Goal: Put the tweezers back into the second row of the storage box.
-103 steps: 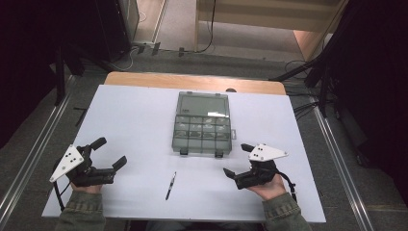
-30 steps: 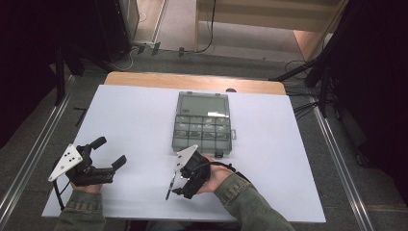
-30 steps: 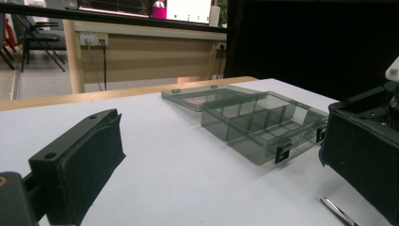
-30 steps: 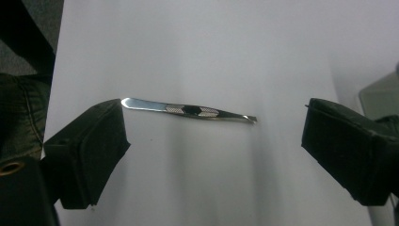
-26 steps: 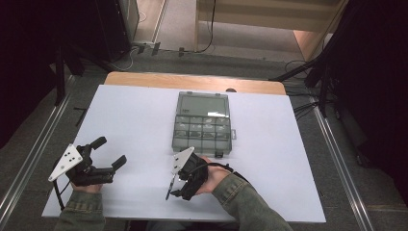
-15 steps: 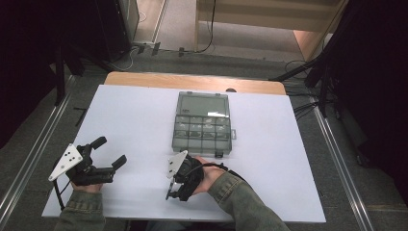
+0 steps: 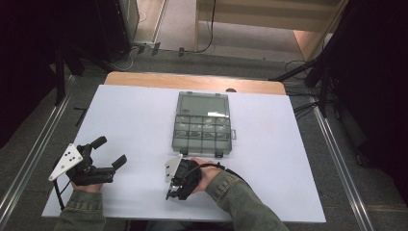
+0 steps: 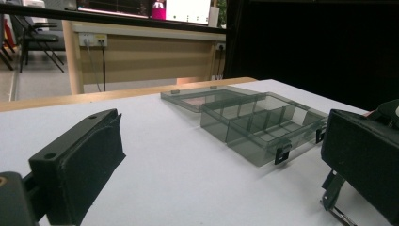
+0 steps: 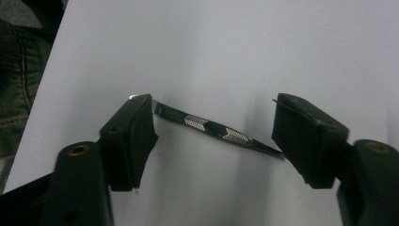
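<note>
- On the white table (image 7: 130,120), seen from the high view, the left gripper (image 7: 109,152) rests near the front left corner with its jaws spread apart, grasping nothing.
- Right gripper (image 7: 174,193) sits low at front centre, just before the open grey compartment box (image 7: 202,129); from above it hides what lies beneath it.
- Its own camera shows the right gripper (image 9: 214,125) with jaws wide apart on either side of slim metal tweezers (image 9: 216,130), which lie flat on the table, their ends meeting both pads, not yet clamped.
- Left gripper view shows the box (image 8: 254,120) side-on, lid laid back flat.
</note>
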Demonstrator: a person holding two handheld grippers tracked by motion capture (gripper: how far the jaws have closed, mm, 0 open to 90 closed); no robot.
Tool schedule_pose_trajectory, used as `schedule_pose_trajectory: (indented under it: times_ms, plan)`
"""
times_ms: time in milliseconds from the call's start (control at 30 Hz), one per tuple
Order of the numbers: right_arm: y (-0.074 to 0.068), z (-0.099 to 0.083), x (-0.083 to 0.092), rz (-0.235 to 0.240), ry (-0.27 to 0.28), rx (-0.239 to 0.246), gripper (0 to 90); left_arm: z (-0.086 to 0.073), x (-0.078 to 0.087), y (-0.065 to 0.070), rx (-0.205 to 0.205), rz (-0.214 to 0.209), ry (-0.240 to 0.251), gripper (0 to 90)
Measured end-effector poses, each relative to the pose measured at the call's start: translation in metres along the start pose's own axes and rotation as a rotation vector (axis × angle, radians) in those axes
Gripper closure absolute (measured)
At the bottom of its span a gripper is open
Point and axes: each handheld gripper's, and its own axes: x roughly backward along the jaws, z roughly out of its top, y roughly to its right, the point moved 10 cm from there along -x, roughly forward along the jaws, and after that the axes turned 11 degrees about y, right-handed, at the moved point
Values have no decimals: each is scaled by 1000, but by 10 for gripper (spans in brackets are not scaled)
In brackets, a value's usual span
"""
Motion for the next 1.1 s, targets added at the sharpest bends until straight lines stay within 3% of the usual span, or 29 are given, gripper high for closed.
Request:
schedule_pose_trajectory:
  times_ms: [433, 800, 1100]
  plan:
    - [-7, -2, 4, 42, -23, 10, 599, 0, 0, 0, -2, -1, 2, 0]
    - [2, -5, 6, 37, -30, -124, 843, 1, 0, 0, 0, 0, 4, 0]
    - [1, -5, 6, 10, -43, -181, 862, 1, 0, 0, -1, -1, 4, 0]
